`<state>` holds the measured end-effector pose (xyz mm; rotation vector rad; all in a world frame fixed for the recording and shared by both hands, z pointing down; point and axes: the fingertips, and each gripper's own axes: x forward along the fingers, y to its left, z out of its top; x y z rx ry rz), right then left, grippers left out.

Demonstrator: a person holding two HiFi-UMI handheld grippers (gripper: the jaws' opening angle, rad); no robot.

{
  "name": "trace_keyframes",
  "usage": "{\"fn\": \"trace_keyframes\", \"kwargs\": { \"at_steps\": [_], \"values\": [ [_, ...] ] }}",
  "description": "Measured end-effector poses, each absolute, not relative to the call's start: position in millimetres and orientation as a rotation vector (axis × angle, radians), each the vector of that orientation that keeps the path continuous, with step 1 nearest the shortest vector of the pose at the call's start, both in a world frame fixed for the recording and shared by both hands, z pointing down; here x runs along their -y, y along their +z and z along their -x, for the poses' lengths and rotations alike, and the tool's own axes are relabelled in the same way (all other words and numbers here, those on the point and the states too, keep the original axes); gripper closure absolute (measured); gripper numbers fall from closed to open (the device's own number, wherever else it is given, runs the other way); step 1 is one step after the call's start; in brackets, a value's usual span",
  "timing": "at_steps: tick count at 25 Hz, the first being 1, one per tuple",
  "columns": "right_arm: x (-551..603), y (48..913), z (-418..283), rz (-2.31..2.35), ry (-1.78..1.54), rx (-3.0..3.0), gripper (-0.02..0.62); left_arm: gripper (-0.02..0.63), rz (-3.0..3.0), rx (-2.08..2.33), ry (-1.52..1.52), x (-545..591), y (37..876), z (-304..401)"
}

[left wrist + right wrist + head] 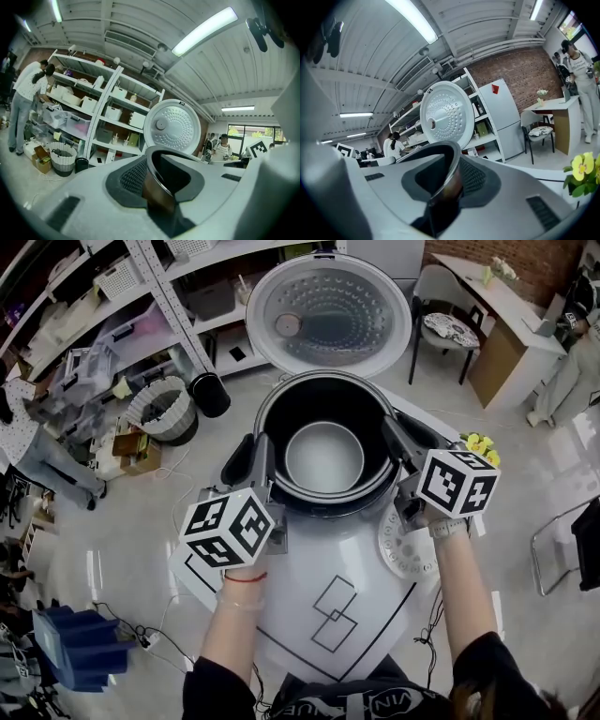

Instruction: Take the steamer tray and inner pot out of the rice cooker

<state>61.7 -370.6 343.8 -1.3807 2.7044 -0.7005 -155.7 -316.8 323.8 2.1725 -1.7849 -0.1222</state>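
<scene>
Head view: inner pot (pixel 323 457) is sitting in the mouth of the rice cooker (pixel 323 507), with the steamer tray (pixel 405 545) lying just right of the rice cooker. Left gripper (pixel 261 465) and right gripper (pixel 394 442) are flanking it, equally near.
Left gripper view: jaws are part-closed, pinching the pot's left rim.
Right gripper view: jaws are part-closed, pinching the right rim. The lift is likely going straight up.

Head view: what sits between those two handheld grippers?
In the head view, the inner pot: the left gripper and right gripper each clamp its rim on opposite sides.
</scene>
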Motion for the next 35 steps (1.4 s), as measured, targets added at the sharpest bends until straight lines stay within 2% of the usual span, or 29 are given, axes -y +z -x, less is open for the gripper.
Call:
{"fn": "trace_keyframes", "kwargs": {
  "at_steps": [20, 35],
  "values": [
    [342, 240, -60, 1.23, -0.494, -2.646, 0.512, 0.531, -2.236, 1.841, -0.385, 279, 227, 159],
    [297, 209, 28, 0.927, -0.504, -2.754, 0.511, 0.535, -2.056, 2.115, -0.471, 197, 195, 234]
  ]
}}
